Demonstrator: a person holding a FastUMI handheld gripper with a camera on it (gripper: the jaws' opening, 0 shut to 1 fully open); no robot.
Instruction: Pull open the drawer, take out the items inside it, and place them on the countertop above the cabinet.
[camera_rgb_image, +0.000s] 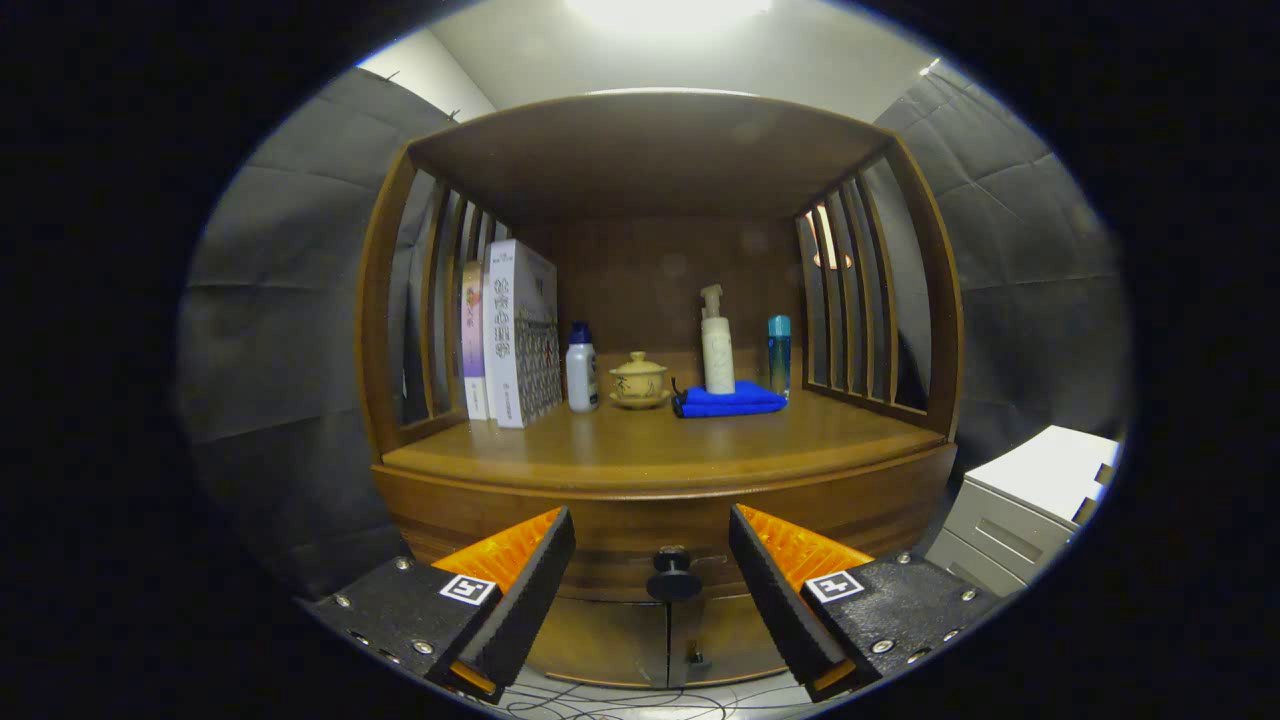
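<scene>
A wooden cabinet faces me, its countertop set under a shelf hood. The drawer front below the countertop is closed, and its dark round knob sits ahead of my fingers, between them. My gripper is open, both fingers spread wide on either side of the knob and touching nothing. On the countertop stand boxes, a white bottle with a blue cap, a small lidded teacup, a folded blue cloth, a white pump bottle and a slim blue bottle.
Slatted wooden side panels close in the countertop on both sides. Two lower cabinet doors sit under the drawer. A white drawer unit stands to the right of the cabinet. Cables lie on the floor below.
</scene>
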